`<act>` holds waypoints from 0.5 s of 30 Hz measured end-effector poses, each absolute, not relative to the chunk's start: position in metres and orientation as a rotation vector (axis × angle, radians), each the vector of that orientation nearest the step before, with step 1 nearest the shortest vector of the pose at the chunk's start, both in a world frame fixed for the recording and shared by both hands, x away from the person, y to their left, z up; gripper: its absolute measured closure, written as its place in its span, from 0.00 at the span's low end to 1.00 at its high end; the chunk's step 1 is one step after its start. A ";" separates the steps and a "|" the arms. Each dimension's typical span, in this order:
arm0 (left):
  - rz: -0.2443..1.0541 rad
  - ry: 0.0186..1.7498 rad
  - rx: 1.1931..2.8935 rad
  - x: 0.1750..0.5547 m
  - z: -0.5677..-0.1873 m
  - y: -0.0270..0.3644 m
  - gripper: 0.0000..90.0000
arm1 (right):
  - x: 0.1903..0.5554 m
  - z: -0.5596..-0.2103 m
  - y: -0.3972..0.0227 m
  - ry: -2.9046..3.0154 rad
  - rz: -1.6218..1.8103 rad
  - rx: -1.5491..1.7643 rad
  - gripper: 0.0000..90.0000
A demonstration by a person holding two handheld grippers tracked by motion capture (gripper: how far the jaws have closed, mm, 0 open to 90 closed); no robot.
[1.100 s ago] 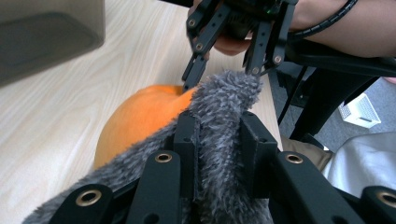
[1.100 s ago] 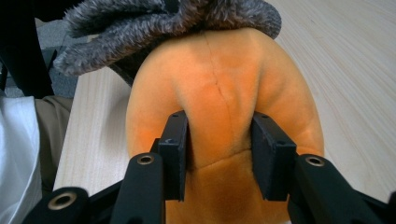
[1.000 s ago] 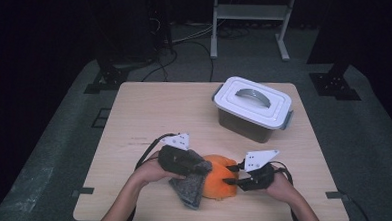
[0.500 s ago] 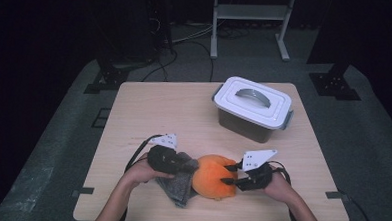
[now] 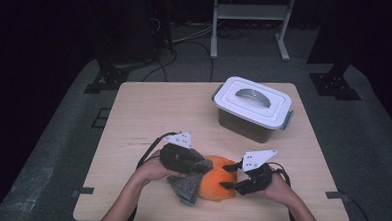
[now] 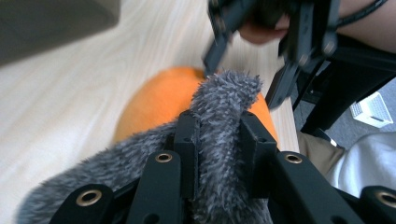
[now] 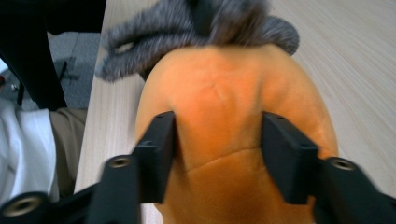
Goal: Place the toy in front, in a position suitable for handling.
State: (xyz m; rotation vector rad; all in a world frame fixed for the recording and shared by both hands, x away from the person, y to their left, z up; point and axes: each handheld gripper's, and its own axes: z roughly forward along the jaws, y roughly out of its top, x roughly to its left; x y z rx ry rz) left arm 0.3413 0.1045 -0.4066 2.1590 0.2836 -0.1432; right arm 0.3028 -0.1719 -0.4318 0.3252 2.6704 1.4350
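- Left gripper, at the near left of the table: clamped narrow on a fold of grey fleecy cloth, pads pressed into the pile on both sides in the left gripper view.
- Grey cloth: bunched between those jaws, trailing down and toward the table's near edge below them (tip draped against the orange thing ahead).
- Orange padded thing: just beyond the left jaws, touching the cloth, lying on the table between the two grippers.
- Right gripper: jaws just been opening, now spread wide to either side of the orange thing, which sits between them; pads at its flanks (pressing or not, cannot tell).
- White lidded box: well beyond both grippers, far right.
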 end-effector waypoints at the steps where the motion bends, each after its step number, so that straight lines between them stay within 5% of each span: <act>1: -0.151 0.291 2.145 0.340 -0.409 0.105 0.80 | 0.304 -0.430 -0.172 2.667 1.446 0.334 0.43; 9: -0.182 0.262 2.141 0.332 -0.414 0.111 0.80 | 0.318 -0.430 -0.178 2.675 1.480 0.461 0.28; 15: -0.184 0.253 2.124 0.329 -0.416 0.114 0.80 | 0.312 -0.440 -0.170 2.704 1.444 0.461 0.41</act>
